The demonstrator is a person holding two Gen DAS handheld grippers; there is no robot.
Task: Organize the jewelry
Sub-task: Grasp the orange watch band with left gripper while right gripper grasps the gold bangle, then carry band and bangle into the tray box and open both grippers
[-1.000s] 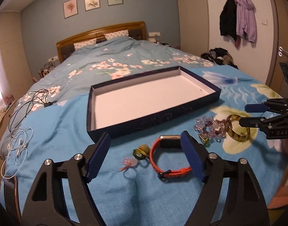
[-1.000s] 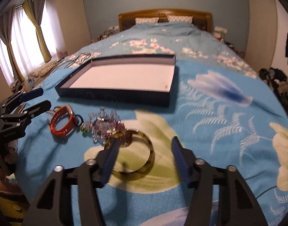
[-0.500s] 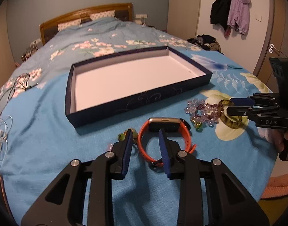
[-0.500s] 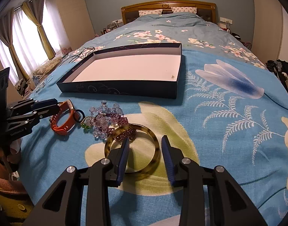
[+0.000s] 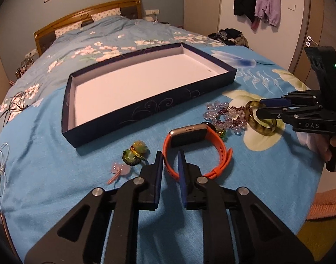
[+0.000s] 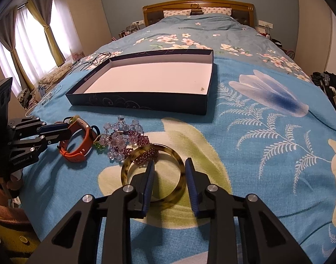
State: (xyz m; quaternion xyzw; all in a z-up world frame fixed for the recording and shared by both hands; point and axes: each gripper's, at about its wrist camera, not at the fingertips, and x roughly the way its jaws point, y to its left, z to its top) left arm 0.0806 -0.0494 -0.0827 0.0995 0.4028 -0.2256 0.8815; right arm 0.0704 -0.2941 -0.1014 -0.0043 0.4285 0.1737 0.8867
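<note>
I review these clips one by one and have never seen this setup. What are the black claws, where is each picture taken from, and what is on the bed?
No robot here: a person holds a black two-finger gripper in each hand, each carrying a camera looking along its fingers.

In the left camera's view, the left gripper has just been closing and its fingers straddle the strap of the orange smartwatch. In the right camera's view, the right gripper has been closing around the rim of the mottled brown-green bangle; a firm pinch is not visible.

Also on the blue floral bedspread: an empty dark-blue shallow box with a white floor, a pile of clear and purple bead bracelets, a green stone charm and a small pink charm.
</note>
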